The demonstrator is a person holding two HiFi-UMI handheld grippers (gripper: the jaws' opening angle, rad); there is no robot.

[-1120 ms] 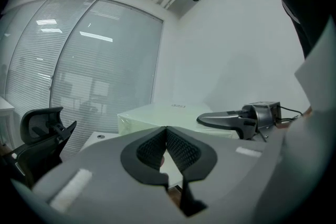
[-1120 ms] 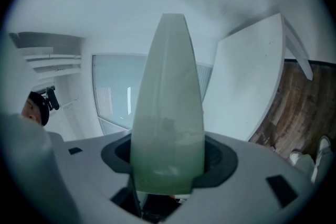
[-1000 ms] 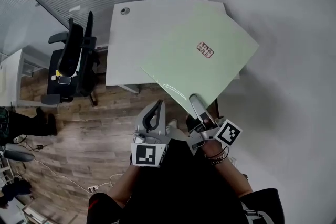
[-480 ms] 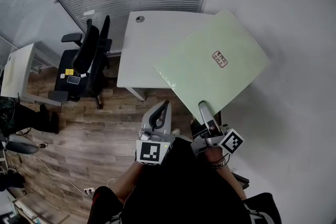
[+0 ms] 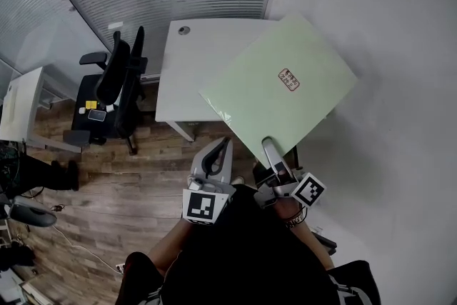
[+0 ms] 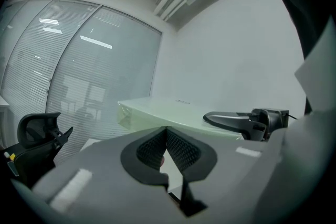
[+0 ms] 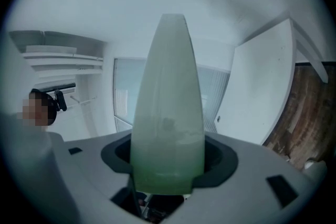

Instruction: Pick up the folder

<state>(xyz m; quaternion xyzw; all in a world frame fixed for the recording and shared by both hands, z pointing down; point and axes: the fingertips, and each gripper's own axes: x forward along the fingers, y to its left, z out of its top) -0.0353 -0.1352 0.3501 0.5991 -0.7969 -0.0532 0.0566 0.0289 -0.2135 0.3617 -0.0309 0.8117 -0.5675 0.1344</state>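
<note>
A pale green folder [image 5: 282, 86] with a small red-printed label is held up in the air over the white desk [image 5: 193, 68]. My right gripper [image 5: 270, 148] is shut on the folder's near corner. In the right gripper view the folder [image 7: 168, 107] rises edge-on out of the jaws. My left gripper [image 5: 220, 151] hangs just left of it, shut and holding nothing. In the left gripper view the folder [image 6: 168, 113] lies flat beyond my left gripper [image 6: 166, 131], with the right gripper's fingers [image 6: 231, 119] on its right edge.
A black office chair [image 5: 107, 93] stands left of the desk on the wood floor. A second white desk [image 5: 18, 107] sits at the far left edge. Glass walls with blinds run behind the desk, and a white wall rises at the right.
The folder has tilted and shifted a little with my right gripper still on it. The head view has swung, so the desk and chair sit differently in frame. The left gripper stays shut.
</note>
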